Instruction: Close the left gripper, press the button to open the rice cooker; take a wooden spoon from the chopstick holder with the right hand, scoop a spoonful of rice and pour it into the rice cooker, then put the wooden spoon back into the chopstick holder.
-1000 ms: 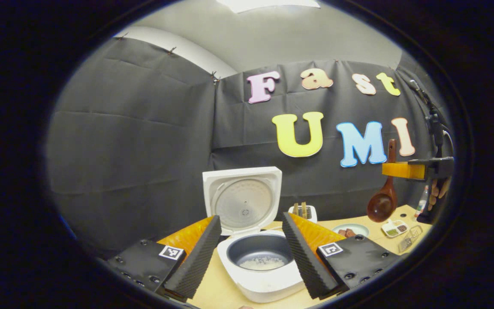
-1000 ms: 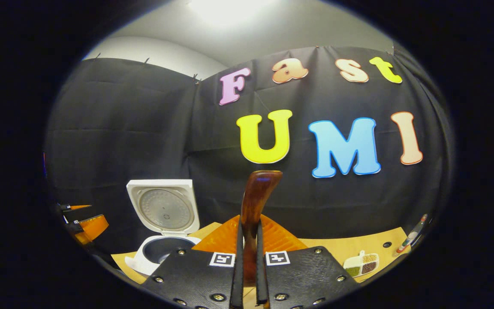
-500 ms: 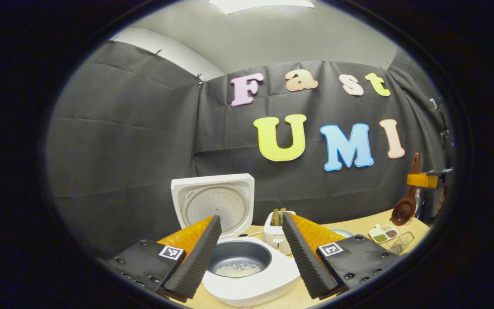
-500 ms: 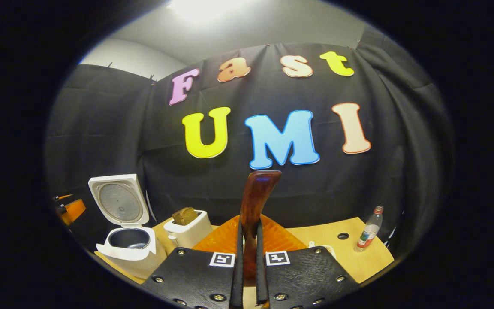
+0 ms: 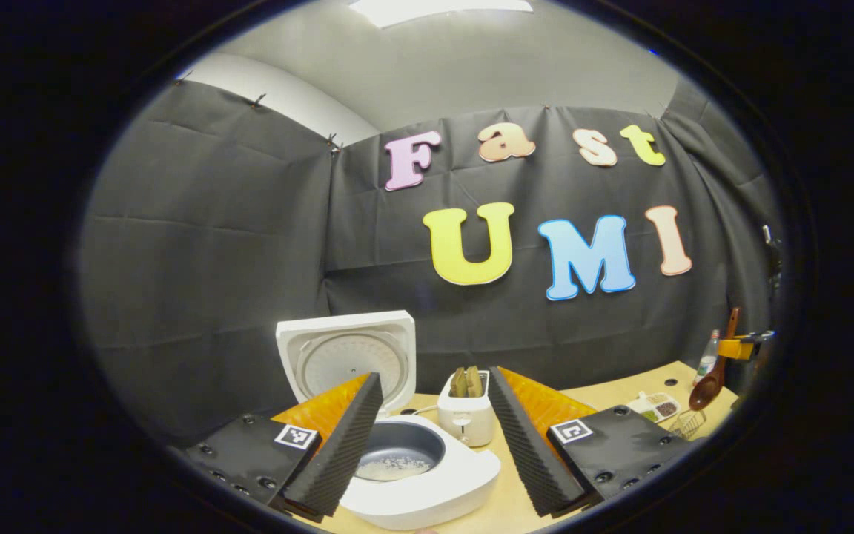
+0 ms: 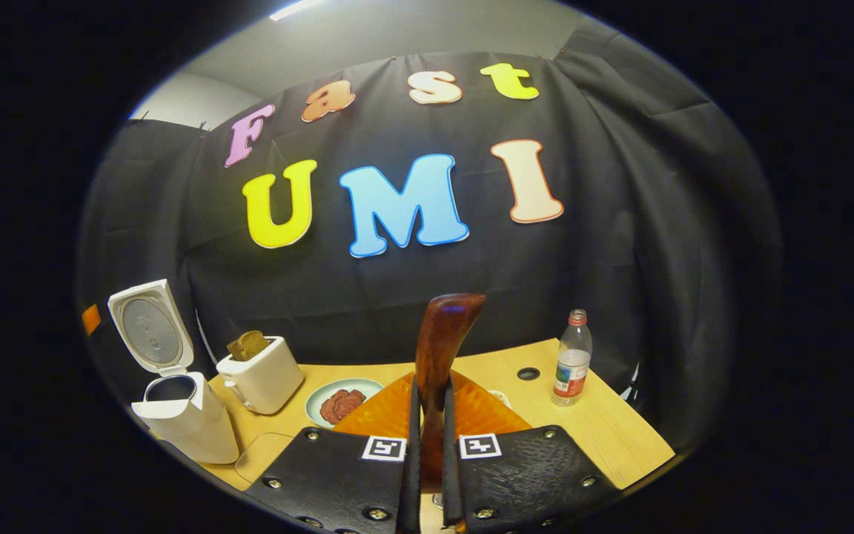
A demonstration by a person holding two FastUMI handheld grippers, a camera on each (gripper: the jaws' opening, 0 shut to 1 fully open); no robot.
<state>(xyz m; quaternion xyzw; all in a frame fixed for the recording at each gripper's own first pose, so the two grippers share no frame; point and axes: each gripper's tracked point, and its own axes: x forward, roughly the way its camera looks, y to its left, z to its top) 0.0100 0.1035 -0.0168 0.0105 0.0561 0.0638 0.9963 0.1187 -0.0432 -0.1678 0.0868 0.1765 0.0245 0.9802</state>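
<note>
Clamping the wooden spoon (image 6: 438, 348) upright at lower centre, the right gripper (image 6: 427, 475) risks mis-seating it in the holder (which I cannot make out), while the left gripper (image 5: 433, 437), jaws apart, frames the open rice cooker (image 5: 405, 463) at the bottom.
</note>
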